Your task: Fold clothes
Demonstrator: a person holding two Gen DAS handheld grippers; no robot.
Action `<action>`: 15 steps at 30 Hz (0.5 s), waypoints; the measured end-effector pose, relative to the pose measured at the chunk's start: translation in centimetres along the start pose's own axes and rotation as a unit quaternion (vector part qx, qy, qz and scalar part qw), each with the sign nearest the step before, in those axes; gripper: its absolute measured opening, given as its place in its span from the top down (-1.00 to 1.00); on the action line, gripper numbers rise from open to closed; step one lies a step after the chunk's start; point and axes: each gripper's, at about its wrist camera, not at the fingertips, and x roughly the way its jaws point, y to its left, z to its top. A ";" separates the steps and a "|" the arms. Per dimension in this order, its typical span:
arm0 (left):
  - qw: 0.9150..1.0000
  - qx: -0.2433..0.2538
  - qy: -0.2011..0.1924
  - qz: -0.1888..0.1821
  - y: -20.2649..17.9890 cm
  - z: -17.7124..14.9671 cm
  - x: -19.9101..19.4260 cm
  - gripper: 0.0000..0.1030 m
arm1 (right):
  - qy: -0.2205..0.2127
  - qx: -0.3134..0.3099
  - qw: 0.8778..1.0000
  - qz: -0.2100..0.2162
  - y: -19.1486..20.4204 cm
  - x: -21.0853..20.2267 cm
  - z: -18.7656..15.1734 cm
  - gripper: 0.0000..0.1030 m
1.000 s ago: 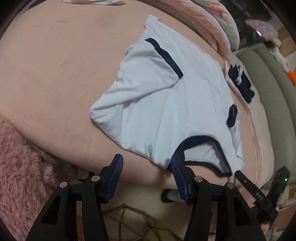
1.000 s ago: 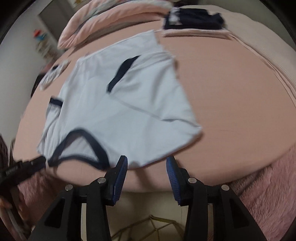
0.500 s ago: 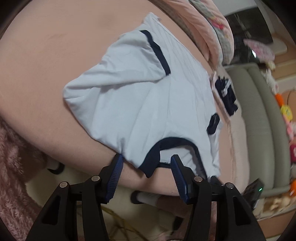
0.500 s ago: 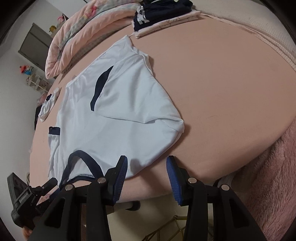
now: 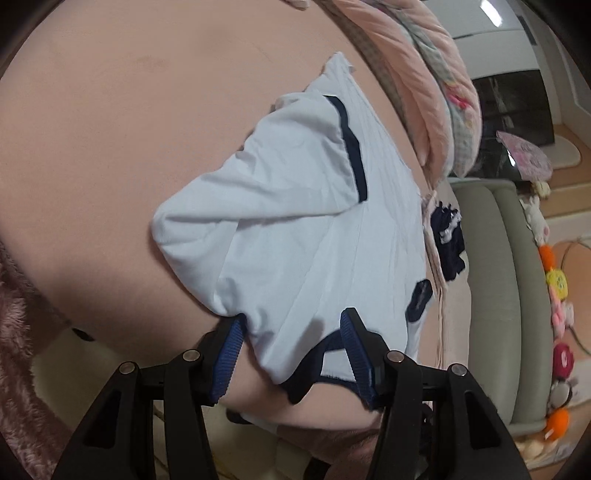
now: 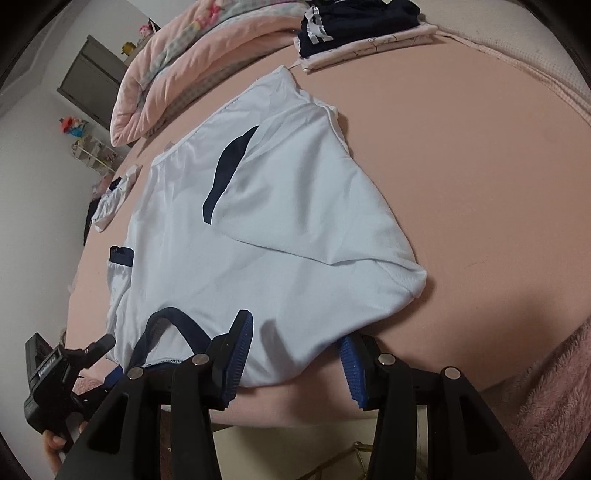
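Closest in the left wrist view, the left claw (image 5: 291, 354) stands spread over the near hem of a pale blue shirt (image 5: 314, 229), its blue-ribbed fingers (image 5: 227, 360) straddling the cloth at the navy-trimmed neckline (image 5: 317, 365) without visibly pressing on it. The right claw (image 6: 295, 360) is likewise parted, one finger lying over the shirt's (image 6: 266, 229) near edge and the other just beside the folded corner; no pinch shows. At the lower left of the right wrist view the left gripper's black body appears with a hand (image 6: 51, 446) around it, close to the neckline (image 6: 166, 332).

The shirt lies flat on a bed (image 6: 480, 184) covered in a peach sheet, its collar end at the near edge of the mattress. One sleeve, with a navy cuff band (image 6: 225, 177), is folded across the body of the shirt; the other navy cuff (image 6: 122, 254) lies at the opposite side. A fuzzy pink blanket (image 6: 554, 398) hangs at the bed's near corner.

Farther off, beyond the shirt, a folded stack of clothes (image 6: 354, 33), dark navy on pale pink, sits on the bed. A rolled pink quilt (image 6: 177, 59) lies along the far side. A small white garment (image 6: 114, 195) rests near the far edge, and in the left wrist view a grey-green sofa (image 5: 495, 295) with soft toys (image 5: 557, 317) stands past the bed.
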 end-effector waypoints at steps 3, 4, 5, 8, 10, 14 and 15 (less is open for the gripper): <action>1.000 -0.016 -0.004 -0.004 0.1 -1.8 -0.2 0.06 | 0.003 0.003 1.000 -0.002 -0.1 -0.2 -0.1 0.35; 1.000 -0.007 -0.007 -0.003 -0.1 -2.2 -0.2 0.06 | 0.005 0.004 1.000 -0.003 -0.1 -0.2 -0.2 0.40; 1.000 0.001 -0.009 -0.001 -0.2 -2.3 -0.1 0.06 | 0.007 0.004 1.000 -0.003 -0.1 -0.1 -0.2 0.42; 1.000 -0.004 -0.005 -0.004 0.0 -1.3 0.6 0.06 | 0.009 0.000 1.000 -0.009 0.1 0.1 -0.3 0.42; 1.000 -0.007 -0.004 0.003 -0.3 -0.7 1.1 0.05 | -0.003 -0.024 0.999 -0.024 0.8 0.6 0.2 0.41; 0.999 0.027 -0.004 0.037 -1.6 -0.7 1.1 0.13 | -0.016 -0.051 0.998 -0.032 1.3 1.2 1.0 0.50; 0.998 0.035 -0.007 0.043 -1.7 -0.8 0.9 0.66 | -0.015 -0.053 0.998 -0.029 1.3 1.2 1.1 0.83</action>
